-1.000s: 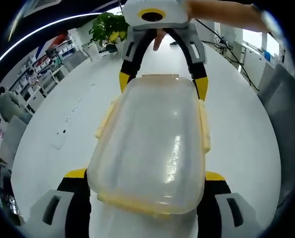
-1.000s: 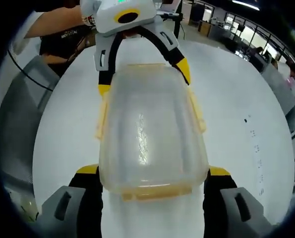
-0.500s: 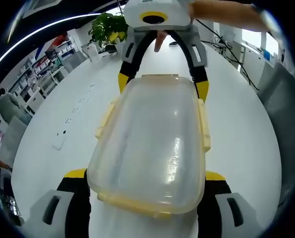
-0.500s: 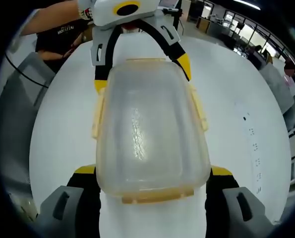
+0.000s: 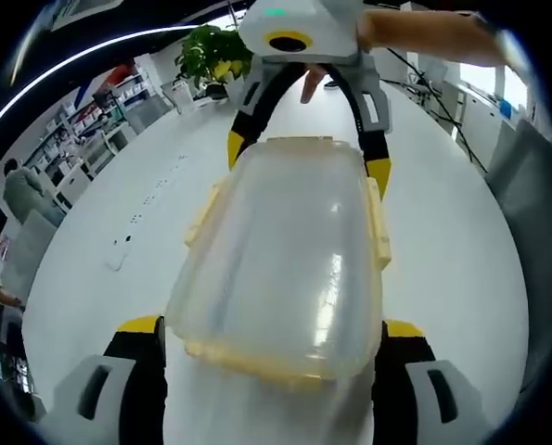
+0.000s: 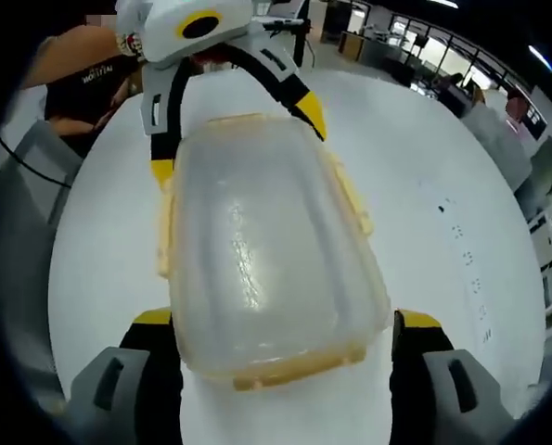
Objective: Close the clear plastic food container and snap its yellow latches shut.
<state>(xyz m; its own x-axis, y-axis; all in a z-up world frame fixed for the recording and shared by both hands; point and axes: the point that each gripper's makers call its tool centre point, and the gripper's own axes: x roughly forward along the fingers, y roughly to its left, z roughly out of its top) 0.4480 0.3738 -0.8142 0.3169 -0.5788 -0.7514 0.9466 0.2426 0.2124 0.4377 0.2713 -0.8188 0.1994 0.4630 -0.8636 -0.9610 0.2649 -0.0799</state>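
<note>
A clear plastic food container [image 5: 285, 250] with its lid on lies lengthwise between the two grippers over a white table [image 5: 452, 250]. Its yellow side latches [image 5: 380, 236] [image 6: 350, 199] stick outward from the rim. My left gripper [image 5: 271, 326] has its jaws pressed against both sides of the container's near end. At the far end, my right gripper [image 5: 308, 153] clamps the container in the same way. In the right gripper view the container [image 6: 257, 250] sits between the right gripper [image 6: 280, 320] and the left gripper [image 6: 237, 139], slanted to the left.
A person's hand [image 5: 415, 32] holds the far gripper. Behind the table are a potted plant [image 5: 211, 56], shelves and a seated person [image 5: 20, 190]. Small dark marks [image 5: 127, 241] dot the white top. More people stand by desks [image 6: 521, 102].
Both views have shifted while the container stayed between the jaws. In the right gripper view the container and the far gripper now lean further to the left.
</note>
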